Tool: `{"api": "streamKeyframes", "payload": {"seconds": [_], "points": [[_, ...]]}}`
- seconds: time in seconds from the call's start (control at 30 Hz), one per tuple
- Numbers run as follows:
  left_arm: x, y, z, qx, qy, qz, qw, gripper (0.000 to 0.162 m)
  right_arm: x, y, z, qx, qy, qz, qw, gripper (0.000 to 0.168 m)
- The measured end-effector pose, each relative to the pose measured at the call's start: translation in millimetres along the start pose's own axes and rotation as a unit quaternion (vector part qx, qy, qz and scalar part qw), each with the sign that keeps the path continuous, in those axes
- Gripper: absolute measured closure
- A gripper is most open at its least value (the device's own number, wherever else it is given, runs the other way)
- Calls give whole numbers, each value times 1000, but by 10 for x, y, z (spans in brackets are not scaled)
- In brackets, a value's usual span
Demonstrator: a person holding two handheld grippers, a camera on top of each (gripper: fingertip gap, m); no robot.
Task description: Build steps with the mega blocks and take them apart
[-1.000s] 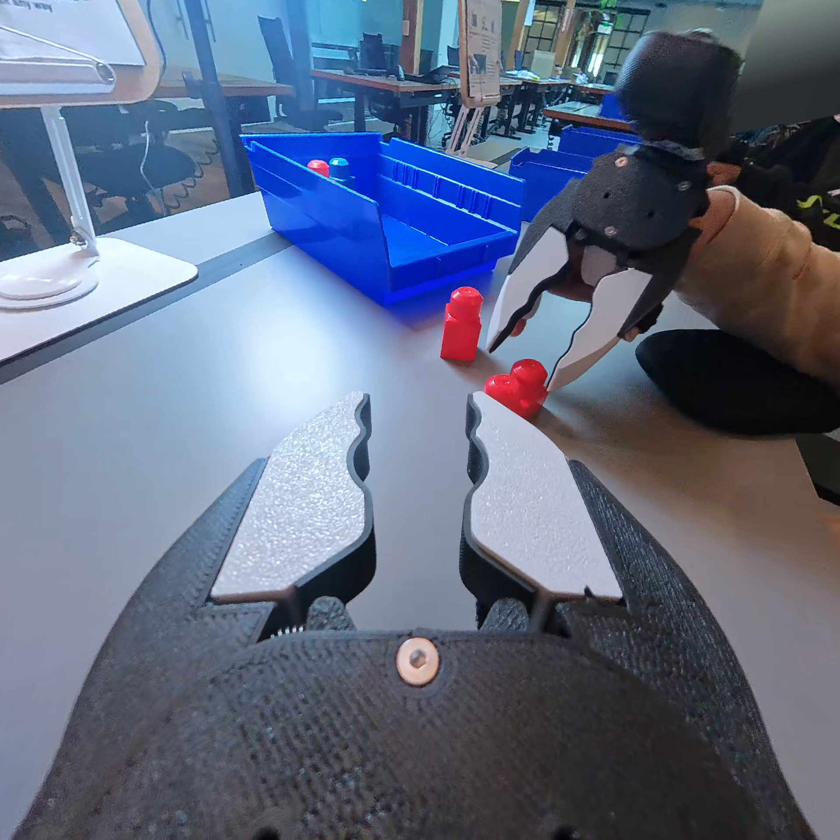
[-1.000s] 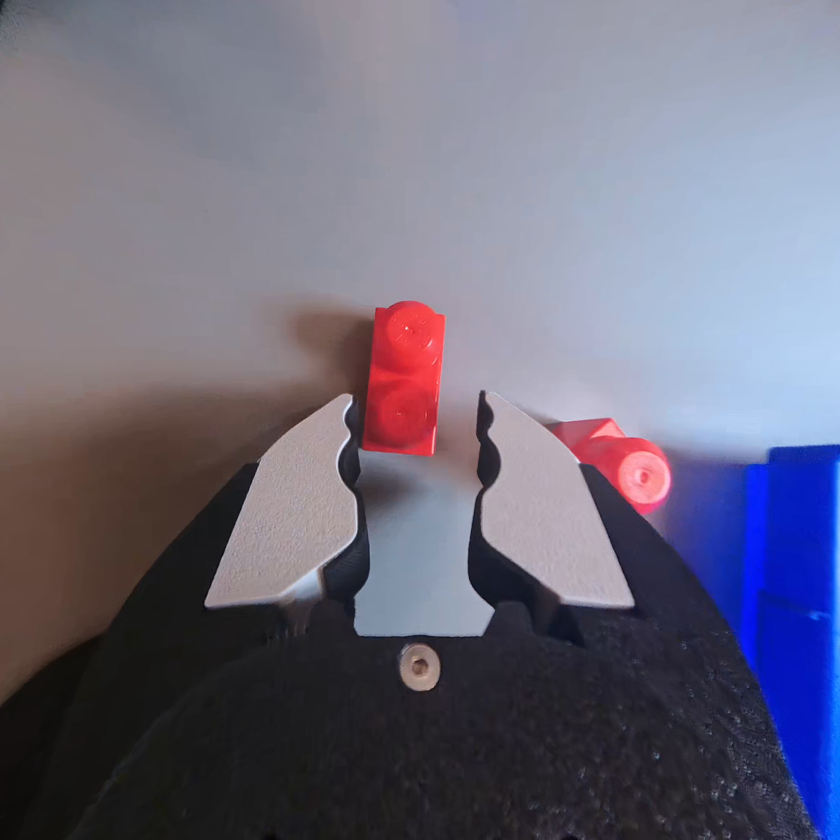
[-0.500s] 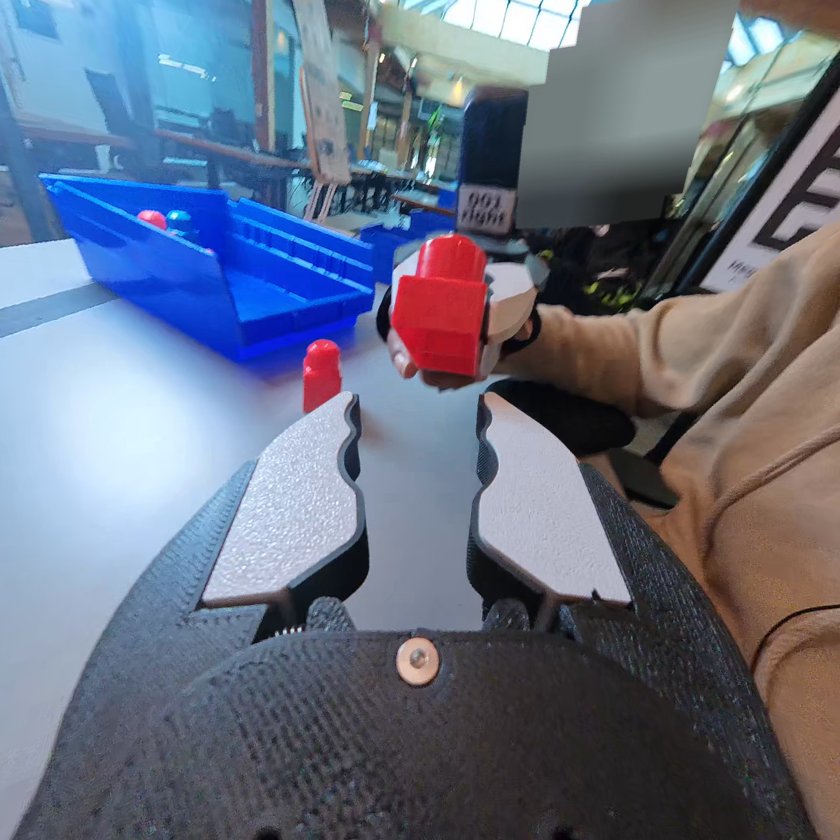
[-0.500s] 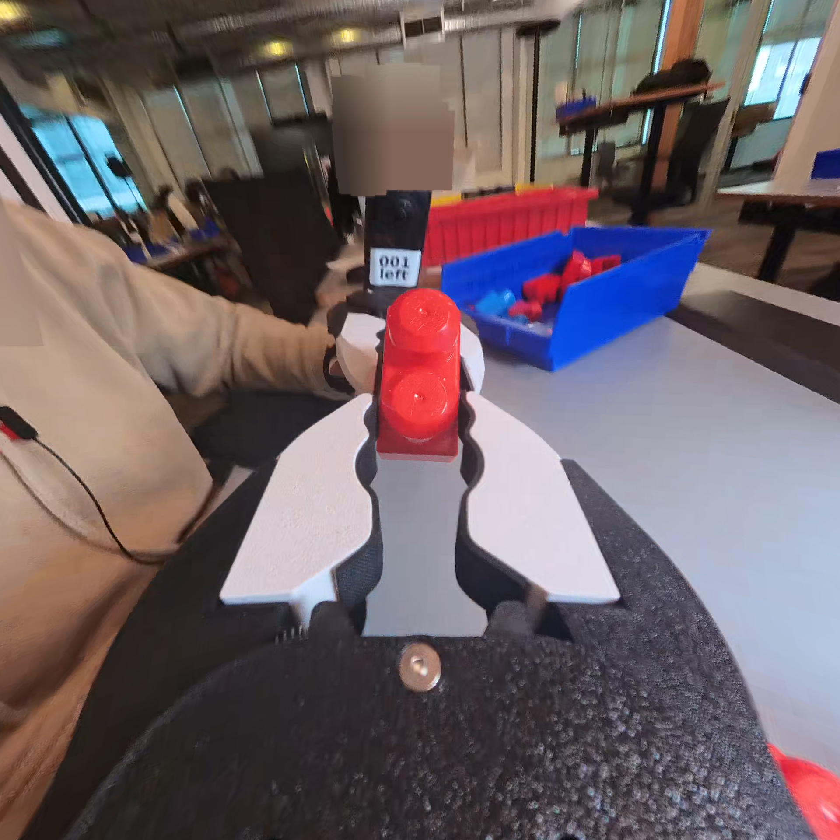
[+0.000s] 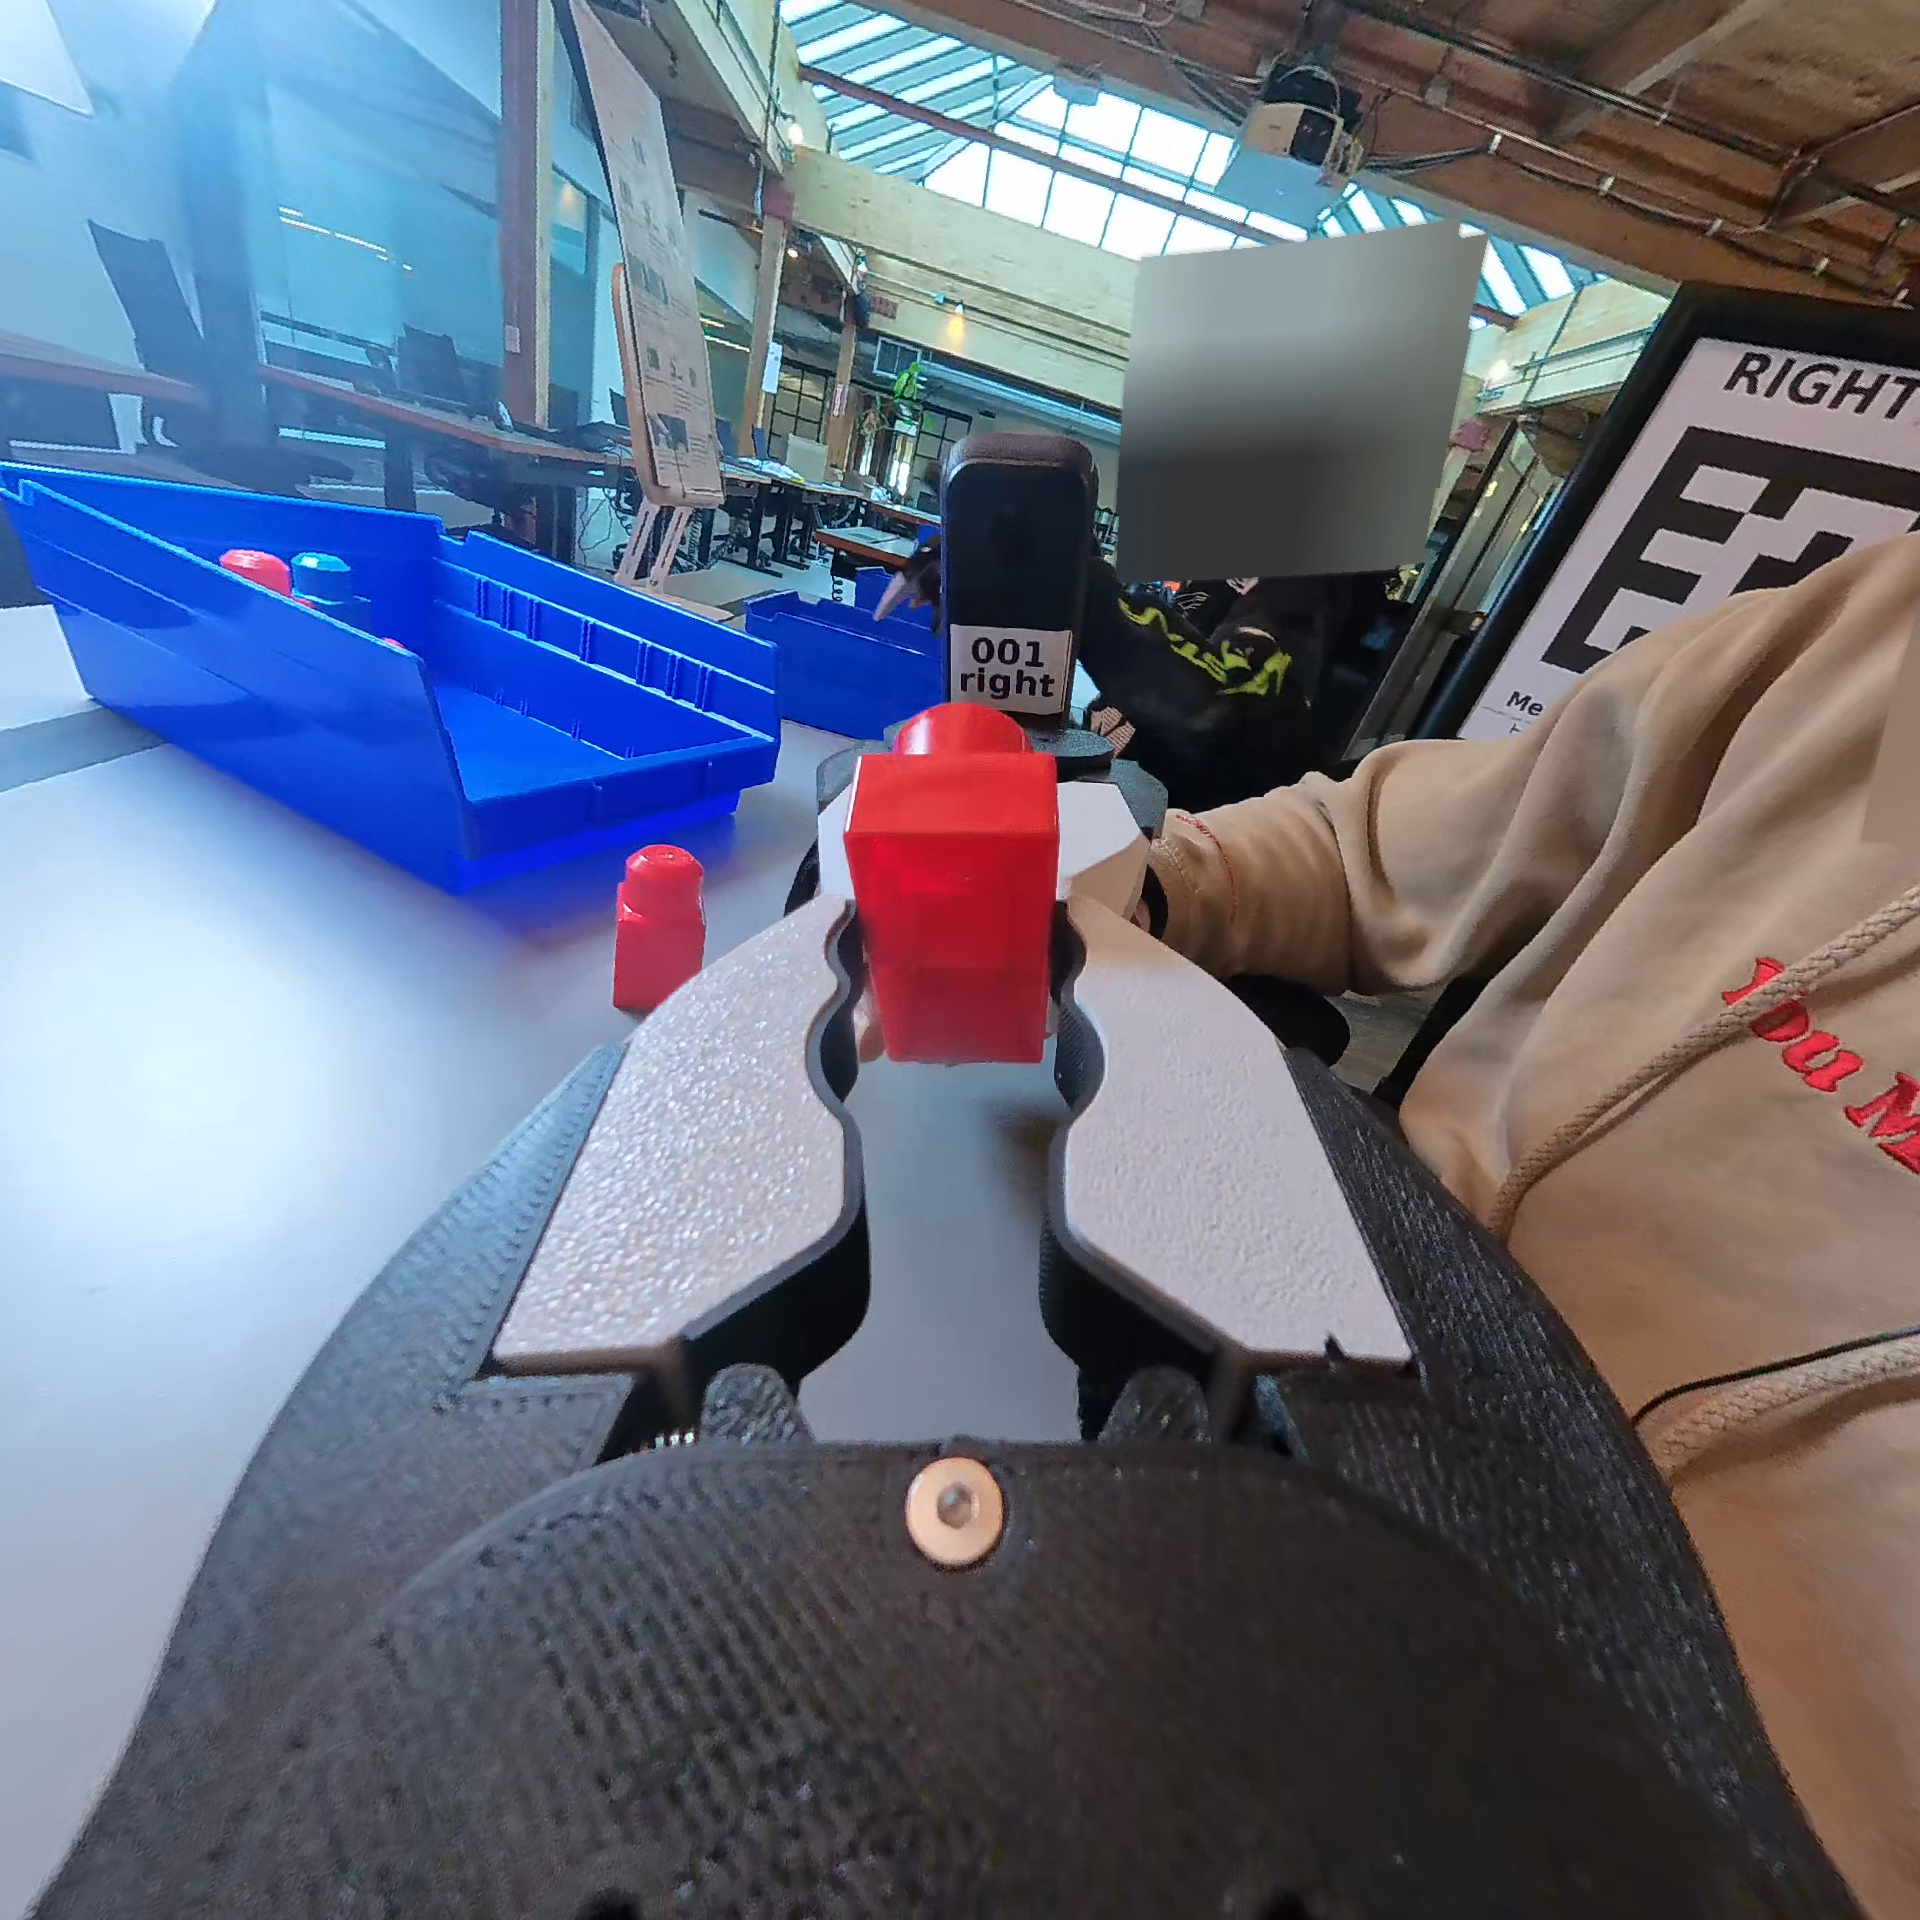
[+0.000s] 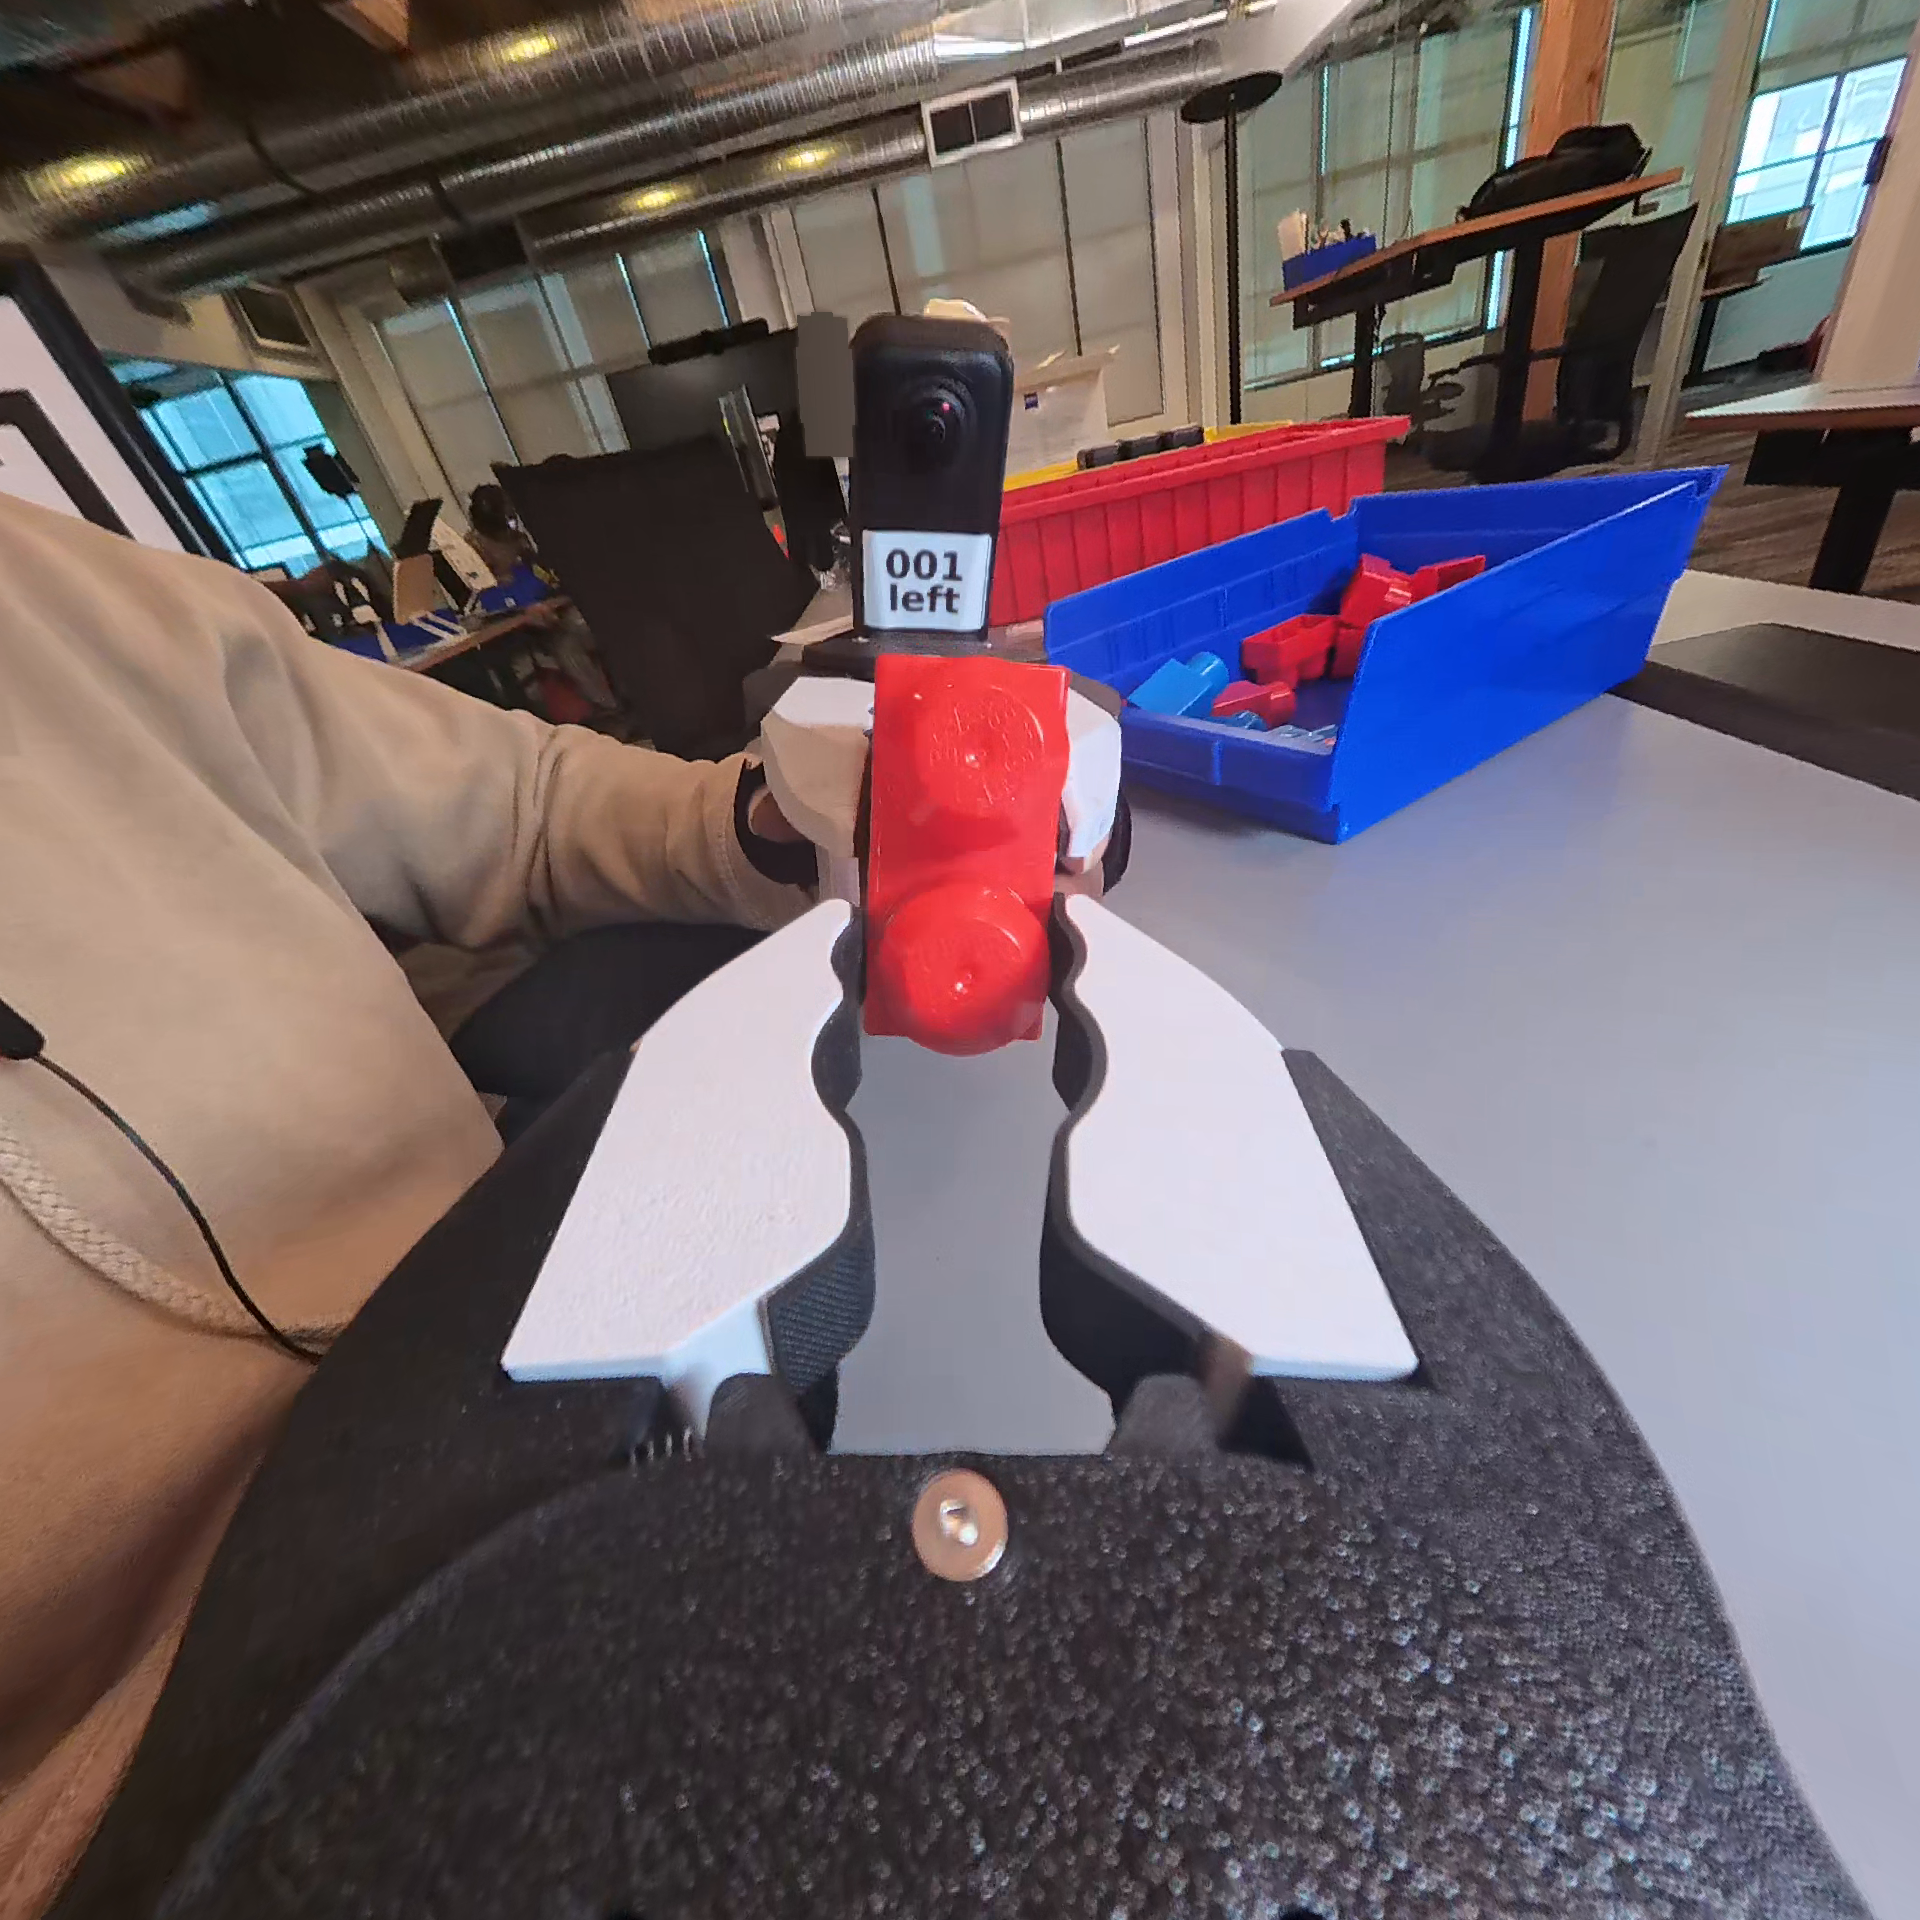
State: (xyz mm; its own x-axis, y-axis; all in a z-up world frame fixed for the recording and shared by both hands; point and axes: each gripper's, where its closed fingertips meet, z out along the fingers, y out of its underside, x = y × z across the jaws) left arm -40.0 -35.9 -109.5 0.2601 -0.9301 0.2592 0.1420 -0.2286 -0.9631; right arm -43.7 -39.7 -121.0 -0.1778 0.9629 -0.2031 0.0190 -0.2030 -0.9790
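Grey table (image 5: pixel 260 1143), blue bin (image 5: pixel 582 727) behind; left gripper (image 5: pixel 951 971) and right gripper (image 6: pixel 951 961) both clamped on one red two-stud block (image 6: pixel 961 831), held above table; single red block (image 5: pixel 658 925) upright nearby.

Open-plan workshop office: skylights (image 5: pixel 1039 187) top centre over timber beams (image 5: pixel 935 223), exposed metal ducts (image 6: pixel 623 94) along the ceiling upper left, tall windows (image 6: pixel 1392 208) upper right, standing desks (image 6: pixel 1475 244) with black chairs (image 6: pixel 1621 312) at right, a leaning plywood board (image 5: pixel 649 260) upper left, grey tabletop (image 6: pixel 1507 987) lower right.
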Motion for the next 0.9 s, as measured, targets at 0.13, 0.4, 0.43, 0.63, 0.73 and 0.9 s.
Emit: {"api": "streamKeyframes", "payload": {"seconds": [0.13, 0.4, 0.43, 0.63, 0.73, 0.9], "points": [[12, 15, -10, -17, 0, 11, 1000, 128, -1, 24, -15, -29, 2, -12, 1000, 132], [-189, -120, -142, 2, -64, 35, 997, 128, 1011, -54, -902, -197, 294, -68, 933, 121], [-202, -101, -134, -4, -71, 42, 997, 128, 1123, 30, -1065, -239, 327, -49, 913, 117], [-216, 71, -58, -45, -85, 66, 993, 128, 1215, 406, -1423, -406, 347, 57, 843, 110], [-247, 153, -52, -58, -89, 66, 992, 128, 1226, 453, -1357, -444, 329, 87, 829, 114], [-326, 241, -76, -65, -94, 49, 992, 128, 1265, 588, -1426, -515, 327, 140, 779, 111]]}}
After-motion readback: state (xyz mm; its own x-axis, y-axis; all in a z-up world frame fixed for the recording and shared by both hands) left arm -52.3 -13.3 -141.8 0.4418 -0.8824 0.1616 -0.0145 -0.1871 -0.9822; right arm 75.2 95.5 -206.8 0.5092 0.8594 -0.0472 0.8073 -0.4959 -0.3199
